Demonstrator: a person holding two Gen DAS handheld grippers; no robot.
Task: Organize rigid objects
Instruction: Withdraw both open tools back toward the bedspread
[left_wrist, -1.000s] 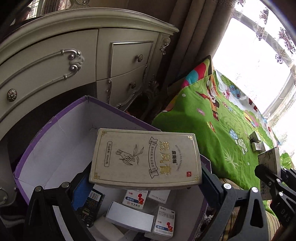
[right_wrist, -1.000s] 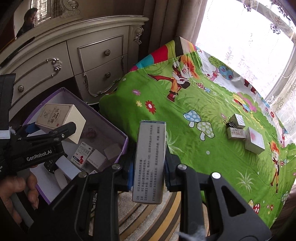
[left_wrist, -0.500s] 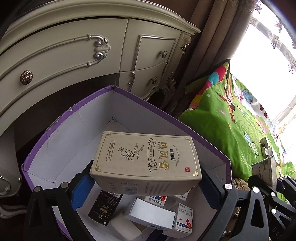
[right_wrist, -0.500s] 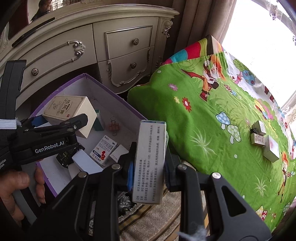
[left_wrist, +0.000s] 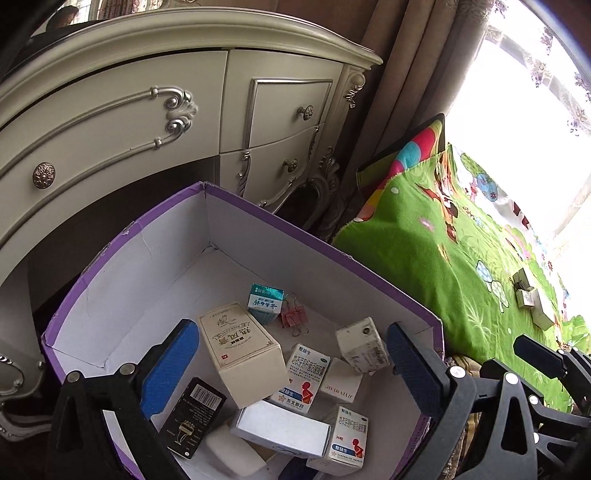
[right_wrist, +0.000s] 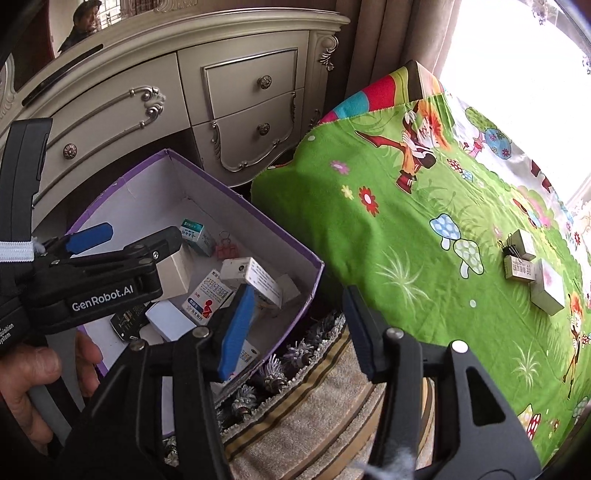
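Note:
My left gripper (left_wrist: 291, 365) hangs open over the purple cardboard box (left_wrist: 317, 243), nothing between its blue pads. Below it the cream herbal box (left_wrist: 240, 347) lies tilted among several small medicine cartons. My right gripper (right_wrist: 299, 328) hovers over the box's near corner (right_wrist: 314, 266); its jaws are opening and hold nothing. The white printed carton (right_wrist: 255, 278) lies inside the box on other cartons, also seen as the white carton (left_wrist: 364, 345) in the left wrist view. A person's hand (right_wrist: 40, 369) holds the left gripper (right_wrist: 136, 236).
A cream dresser (left_wrist: 184, 122) stands behind the box. Right of it a green cartoon bedspread (right_wrist: 424, 229) carries a few small boxes (right_wrist: 521, 254) and a black binder clip (right_wrist: 508, 245). A pink binder clip (left_wrist: 293, 317) lies in the box. A striped fringed rug (right_wrist: 314, 398) is below.
The left gripper opened and the cream box dropped into the purple box. The right gripper opened too, and its white carton fell into the box.

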